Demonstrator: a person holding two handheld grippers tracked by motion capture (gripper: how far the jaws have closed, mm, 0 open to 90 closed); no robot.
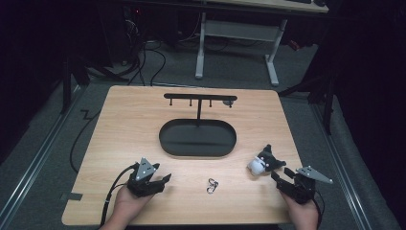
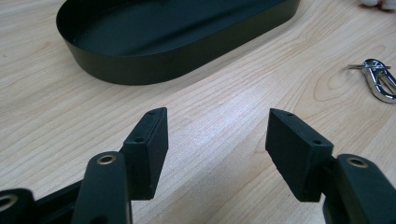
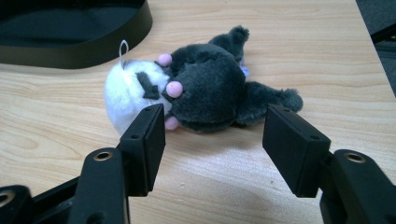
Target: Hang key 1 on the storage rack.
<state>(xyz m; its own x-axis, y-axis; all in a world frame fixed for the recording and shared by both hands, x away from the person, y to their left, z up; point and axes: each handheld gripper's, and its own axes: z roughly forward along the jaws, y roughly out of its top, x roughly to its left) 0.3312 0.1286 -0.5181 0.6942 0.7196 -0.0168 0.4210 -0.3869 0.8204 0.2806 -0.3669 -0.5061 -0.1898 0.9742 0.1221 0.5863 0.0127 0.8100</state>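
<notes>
The right gripper [image 3: 212, 149], jaws apart, lines up on the plush toy [image 3: 201, 91], probably an opening pick-up. The left gripper [image 2: 217, 154] waits with jaws apart near the key clip [image 2: 380, 79]. Next: advance and close around the toy.

Overhead light falls evenly on the wooden table [image 1: 143, 115] while the surrounding room stays dark, the black tray [image 1: 197, 139] shows a soft sheen, shadows are faint and short, and both gripper views are slightly soft near the bottom edge.
</notes>
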